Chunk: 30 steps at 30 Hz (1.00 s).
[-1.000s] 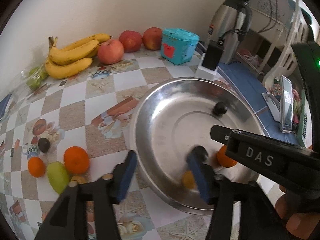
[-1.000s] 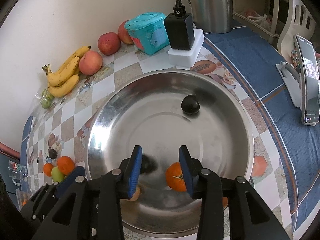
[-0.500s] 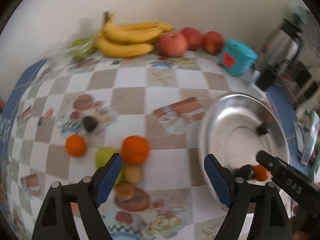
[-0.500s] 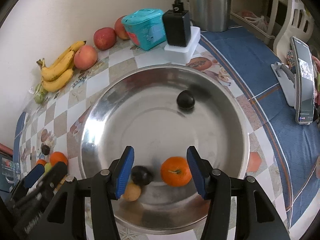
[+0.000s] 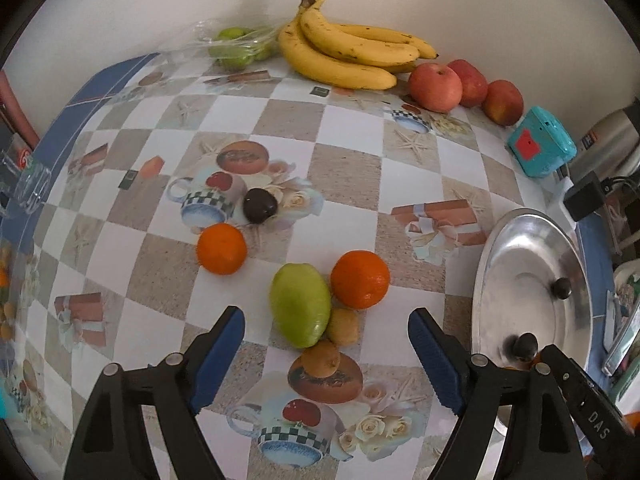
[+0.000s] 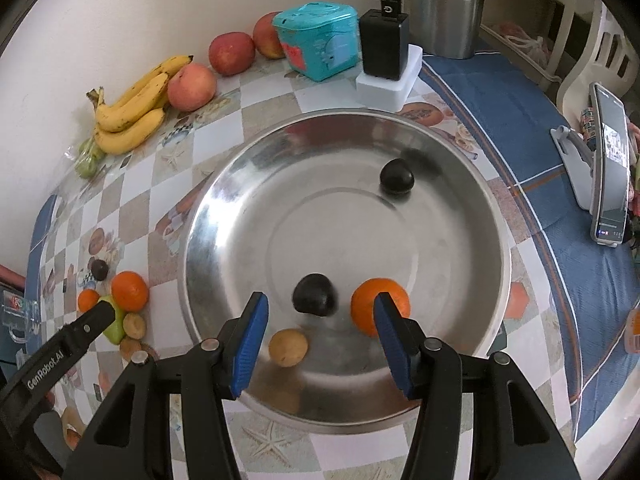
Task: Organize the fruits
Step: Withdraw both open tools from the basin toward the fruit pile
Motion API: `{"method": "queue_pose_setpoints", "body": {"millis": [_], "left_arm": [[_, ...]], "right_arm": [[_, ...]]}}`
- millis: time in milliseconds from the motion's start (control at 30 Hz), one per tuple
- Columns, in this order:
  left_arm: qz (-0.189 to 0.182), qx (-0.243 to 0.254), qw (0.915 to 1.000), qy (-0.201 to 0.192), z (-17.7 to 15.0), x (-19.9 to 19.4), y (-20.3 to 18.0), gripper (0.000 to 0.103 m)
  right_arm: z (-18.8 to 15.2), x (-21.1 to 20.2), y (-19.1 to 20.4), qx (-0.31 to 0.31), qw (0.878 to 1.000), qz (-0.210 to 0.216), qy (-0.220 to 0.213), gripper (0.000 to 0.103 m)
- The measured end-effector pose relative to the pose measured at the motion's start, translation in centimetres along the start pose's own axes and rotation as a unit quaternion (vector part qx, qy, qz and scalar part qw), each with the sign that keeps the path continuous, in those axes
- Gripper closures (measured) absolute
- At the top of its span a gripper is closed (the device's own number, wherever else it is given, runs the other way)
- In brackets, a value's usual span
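Left gripper [image 5: 326,342] stands wide with nothing held, its jaws having just been opening, poised over the loose fruit left of the steel bowl [image 6: 208,216]: green fruit [image 5: 301,304], orange [image 5: 360,279], two small brown fruits. Right gripper [image 6: 318,338], jaws partly apart after just opening, grips nothing above the bowl, where an orange [image 6: 374,296] lies at its right fingertip.

Polished, mirror-bright metal for the basin [image 6: 200,216], brushed steel on the kettle [image 6: 440,20], glossy printed oilcloth over the surface [image 5: 344,160], crinkled clear plastic around the green fruit [image 5: 236,46], matt black plastic with ribbed blue pads [image 5: 218,354] on the left hand-held gripper [image 5: 326,354].
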<state>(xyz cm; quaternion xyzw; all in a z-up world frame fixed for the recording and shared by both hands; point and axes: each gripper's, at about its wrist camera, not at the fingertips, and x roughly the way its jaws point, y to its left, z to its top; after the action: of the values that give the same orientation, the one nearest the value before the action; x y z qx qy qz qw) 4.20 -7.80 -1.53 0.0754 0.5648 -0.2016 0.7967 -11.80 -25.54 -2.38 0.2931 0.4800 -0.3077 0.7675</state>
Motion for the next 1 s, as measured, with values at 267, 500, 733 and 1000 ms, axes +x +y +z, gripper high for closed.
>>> {"method": "queue_pose_setpoints", "body": {"millis": [267,500,733,1000], "left_arm": [[0.014,-0.015,0.9997,-0.012,0.0,0.0,0.9,0.000],[0.019,-0.021,0.9996,-0.009,0.0,0.0,1.6,0.000],[0.025,-0.018,0.9993,-0.019,0.2,-0.7,2.0,0.000],[0.048,-0.034,0.9975,-0.039,0.8,-1.9,4.1,0.000]], "right_arm": [[-0.3,-0.3,1.2,-0.029,0.999,-0.007,-0.016,0.017],[-0.5,0.1,1.6,-0.039,0.999,-0.009,-0.014,0.017],[-0.6,0.1,1.9,-0.041,0.999,-0.009,-0.021,0.017],[-0.8,0.2,3.8,-0.065,0.998,0.012,-0.012,0.017]]}}
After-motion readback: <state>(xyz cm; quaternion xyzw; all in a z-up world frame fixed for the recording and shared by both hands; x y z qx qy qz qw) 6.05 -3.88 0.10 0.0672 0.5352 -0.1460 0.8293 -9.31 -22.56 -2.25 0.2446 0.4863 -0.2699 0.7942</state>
